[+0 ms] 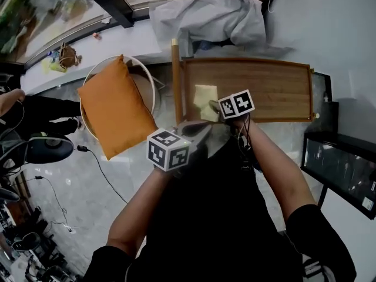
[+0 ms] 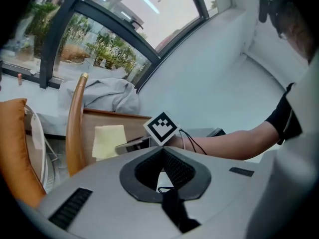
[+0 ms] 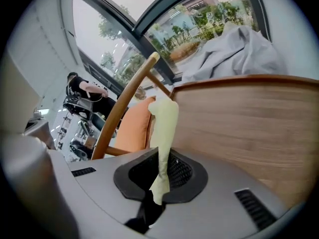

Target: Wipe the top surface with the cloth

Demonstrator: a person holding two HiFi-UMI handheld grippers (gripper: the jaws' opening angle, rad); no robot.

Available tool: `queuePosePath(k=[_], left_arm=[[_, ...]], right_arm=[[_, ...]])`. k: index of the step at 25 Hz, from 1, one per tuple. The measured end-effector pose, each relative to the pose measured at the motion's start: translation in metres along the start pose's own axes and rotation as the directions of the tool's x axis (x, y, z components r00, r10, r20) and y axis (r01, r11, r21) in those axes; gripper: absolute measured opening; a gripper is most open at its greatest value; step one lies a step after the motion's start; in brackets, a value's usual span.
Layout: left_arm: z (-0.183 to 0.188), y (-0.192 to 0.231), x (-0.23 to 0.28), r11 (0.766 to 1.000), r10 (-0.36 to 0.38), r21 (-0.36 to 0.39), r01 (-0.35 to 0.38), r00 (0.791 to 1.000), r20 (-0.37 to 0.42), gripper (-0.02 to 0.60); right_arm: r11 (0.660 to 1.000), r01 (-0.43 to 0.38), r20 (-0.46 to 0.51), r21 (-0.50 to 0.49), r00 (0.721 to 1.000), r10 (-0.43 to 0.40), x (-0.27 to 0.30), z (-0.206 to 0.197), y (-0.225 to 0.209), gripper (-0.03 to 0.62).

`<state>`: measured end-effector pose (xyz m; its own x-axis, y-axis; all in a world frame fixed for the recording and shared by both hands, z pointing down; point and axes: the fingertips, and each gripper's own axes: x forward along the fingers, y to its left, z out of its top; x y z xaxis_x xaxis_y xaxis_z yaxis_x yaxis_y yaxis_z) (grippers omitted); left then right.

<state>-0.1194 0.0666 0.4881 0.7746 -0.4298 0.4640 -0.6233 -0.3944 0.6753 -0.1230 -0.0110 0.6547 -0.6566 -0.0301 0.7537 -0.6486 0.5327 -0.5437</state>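
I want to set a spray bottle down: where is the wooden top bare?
The wooden top is bare from the yellow cloth rightward to its right rim. Its left end is crowded: the right gripper pinches the cloth there, and grey fabric lies beyond the far rim.

Overall light: bright, even daylight in all three views.
Source: the large windows [image 2: 99,49] on the far side; the sky behind them is blown out to near white in both gripper views.
Shadows: soft and faint; the person's black top [image 1: 217,216] reads as one dark mass with little detail.
Glare: pale sheen on the polished floor [image 1: 76,175]; reflections streak the glass case [image 1: 338,169].
Blur: the wooden bench [image 3: 249,128] is smeared in the right gripper view; the cloth [image 3: 163,123] is soft-edged; the nearest foreground in both gripper views is out of focus.
Distortion: strong fisheye, window frames bow, corners of the gripper views fall to black.
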Motion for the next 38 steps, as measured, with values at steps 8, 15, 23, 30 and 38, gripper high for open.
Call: queuePosePath(k=[8,15,23,30,38], left_arm=[[-0.019,0.014,-0.022,0.999,0.012,0.034,-0.011,0.999,-0.037,0.009],[-0.029,0.018,-0.029,1.000,0.021,0.019,-0.021,0.999,-0.042,0.009],[-0.026,0.028,-0.022,0.996,0.076,-0.039,-0.077,0.997,-0.029,0.009],[-0.020,0.027,0.001,0.992,0.098,-0.077,-0.101,0.994,-0.037,0.009],[-0.016,0.005,0.059,0.992,0.083,-0.094,-0.089,0.994,-0.074,0.009]], right_arm=[[0.997,0.000,-0.144,-0.083,0.989,-0.012,0.068,-0.027,0.029,0.032],[0.977,0.098,-0.162,-0.188,0.978,-0.129,0.085,-0.031,0.016,0.032],[0.943,0.135,-0.196,-0.305,0.960,-0.200,0.077,-0.035,0.005,0.032],[0.959,0.153,-0.214,-0.239,0.955,-0.206,0.035,-0.049,-0.039,0.032],[0.964,0.189,-0.231,-0.188,0.945,-0.230,-0.018,-0.069,-0.094,0.032]])
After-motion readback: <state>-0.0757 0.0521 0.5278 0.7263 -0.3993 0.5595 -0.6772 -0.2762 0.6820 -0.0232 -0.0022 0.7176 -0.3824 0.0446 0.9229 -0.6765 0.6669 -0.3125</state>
